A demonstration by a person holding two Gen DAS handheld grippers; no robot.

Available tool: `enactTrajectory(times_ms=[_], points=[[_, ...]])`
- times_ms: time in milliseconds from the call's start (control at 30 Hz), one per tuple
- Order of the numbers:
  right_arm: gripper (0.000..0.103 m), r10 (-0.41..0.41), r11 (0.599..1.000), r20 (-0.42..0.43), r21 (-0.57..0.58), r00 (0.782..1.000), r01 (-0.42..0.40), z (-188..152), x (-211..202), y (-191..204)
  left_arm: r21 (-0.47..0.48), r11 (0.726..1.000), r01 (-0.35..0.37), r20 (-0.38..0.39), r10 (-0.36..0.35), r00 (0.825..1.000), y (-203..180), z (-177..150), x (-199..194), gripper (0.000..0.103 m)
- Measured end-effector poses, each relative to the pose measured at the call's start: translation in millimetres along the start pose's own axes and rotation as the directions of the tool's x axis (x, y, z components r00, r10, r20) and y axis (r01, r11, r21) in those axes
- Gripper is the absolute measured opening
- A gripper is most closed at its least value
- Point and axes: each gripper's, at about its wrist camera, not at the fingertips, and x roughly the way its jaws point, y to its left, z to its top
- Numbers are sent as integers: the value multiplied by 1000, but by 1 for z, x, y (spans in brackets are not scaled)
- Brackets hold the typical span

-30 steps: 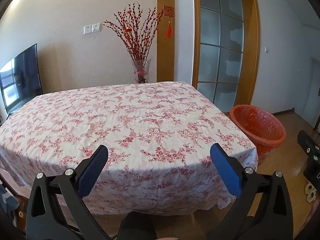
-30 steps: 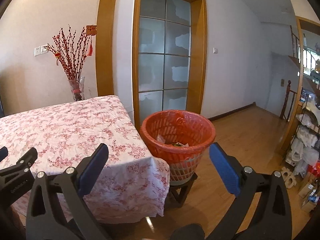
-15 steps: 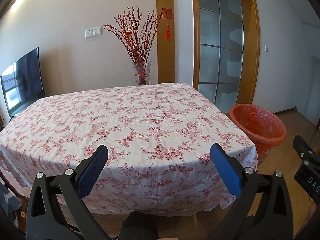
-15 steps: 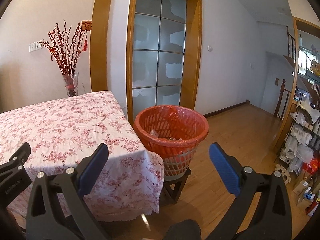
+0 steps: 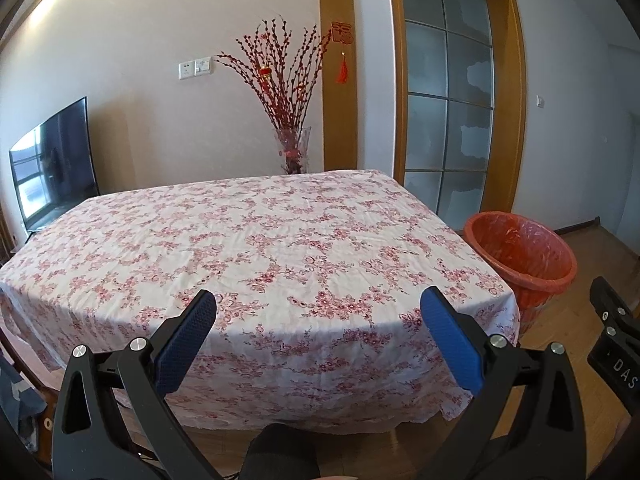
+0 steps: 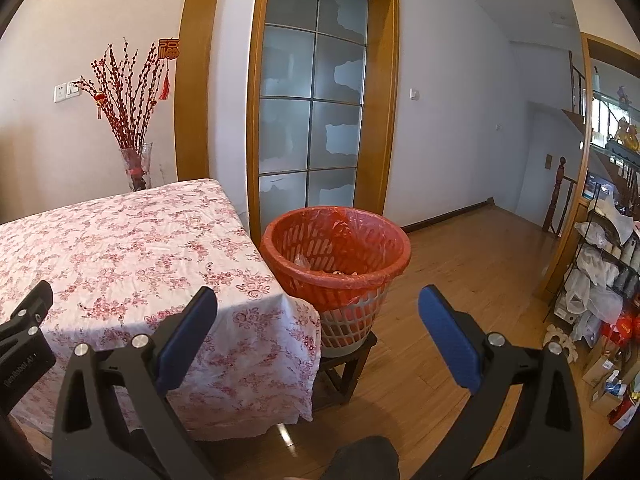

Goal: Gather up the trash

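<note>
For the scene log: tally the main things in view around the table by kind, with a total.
Grippers: 2, left gripper and right gripper, both open and empty
Tables: 1, table under a floral cloth
Bins: 1, orange-lined trash basket
Vases: 1, vase of red branches
Televisions: 1, television
Total: 6

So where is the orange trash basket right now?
The orange trash basket sits on a small wooden stool right beside the table's right corner, in front of the glass door.
</note>
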Motion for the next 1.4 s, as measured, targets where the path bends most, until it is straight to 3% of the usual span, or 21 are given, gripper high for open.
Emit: enactTrajectory(times_ms=[300,1400], points=[[99,5,1000,15,2,1000,-5,2,-5,-2,-10,1000,-17,41,18,999,2,3,-12,100],[99,7,1000,9,2,1000,-7,4,-4,-3,-28,1000,-11,53,13,999,6,9,-7,100]])
